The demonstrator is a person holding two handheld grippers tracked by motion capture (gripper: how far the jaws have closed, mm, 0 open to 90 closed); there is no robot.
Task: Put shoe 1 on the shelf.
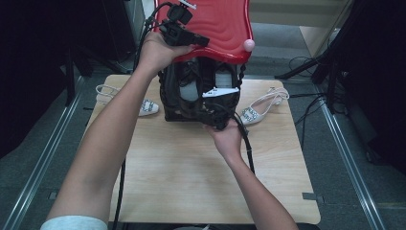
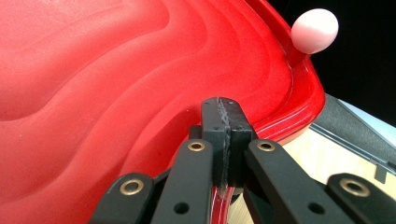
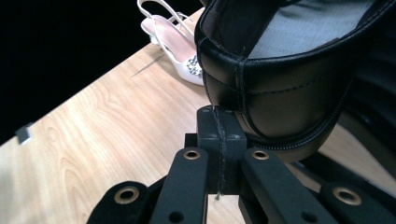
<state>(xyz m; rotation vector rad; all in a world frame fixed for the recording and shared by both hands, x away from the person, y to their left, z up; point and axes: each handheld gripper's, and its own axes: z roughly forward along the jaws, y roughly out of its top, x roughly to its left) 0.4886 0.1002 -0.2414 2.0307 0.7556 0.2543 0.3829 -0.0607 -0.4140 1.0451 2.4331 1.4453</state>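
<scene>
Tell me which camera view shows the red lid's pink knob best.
The left gripper view: the pink knob sits large and sharp at the red lid rim, against a dark background. The high view shows the same knob as a tiny dot at the lid's right corner. The right gripper view looks at a black shoe instead.
</scene>
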